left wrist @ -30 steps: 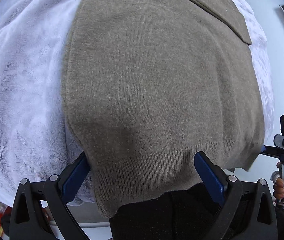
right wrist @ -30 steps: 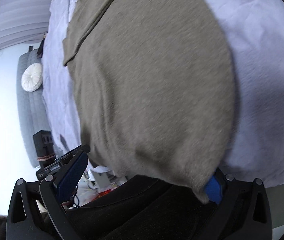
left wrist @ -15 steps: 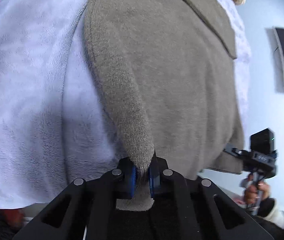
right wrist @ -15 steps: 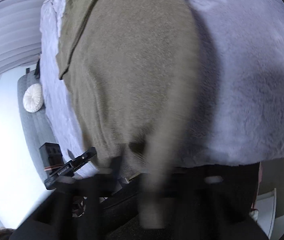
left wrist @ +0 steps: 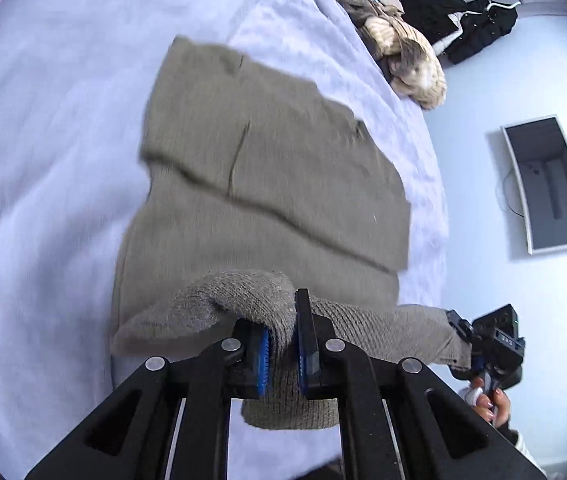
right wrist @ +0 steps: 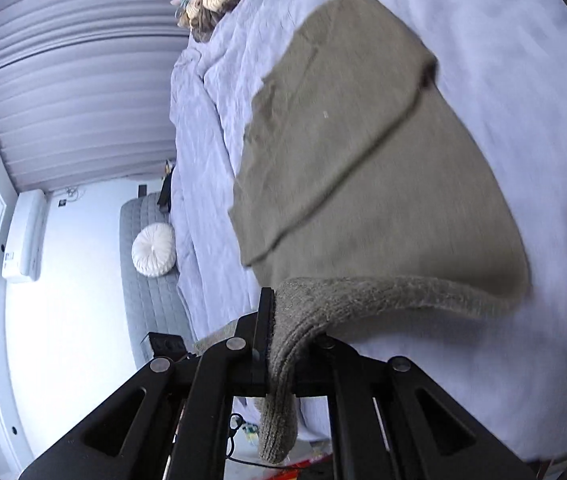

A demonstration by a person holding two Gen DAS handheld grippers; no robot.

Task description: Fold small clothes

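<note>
1 taupe knit sweater (left wrist: pixel 267 184) lay spread on the bed (left wrist: pixel 43 160), ahead of both tools, with its near hem raised off the cover. The left tool (left wrist: pixel 283 344) was clenched on that ribbed hem, the knit bunched between its 2 blue pads and a flap hanging below them. The right tool (right wrist: pixel 283 340) was likewise clamped on the hem at the other corner, a strip of rib trailing down under its fingers. In the left view, the right tool (left wrist: pixel 483 344) appeared off to the right, gripped by 1 hand (left wrist: pixel 491 400), the hem stretched between the 2 tools. Beyond the sweater, at the far end of the bed, sat 1 heap of tan clothes (left wrist: pixel 399 52). 1 dark jacket (left wrist: pixel 463 20) lay farther right of it. In the right view, 1 round white cushion (right wrist: pixel 153 250) rested left of the tool.
</note>
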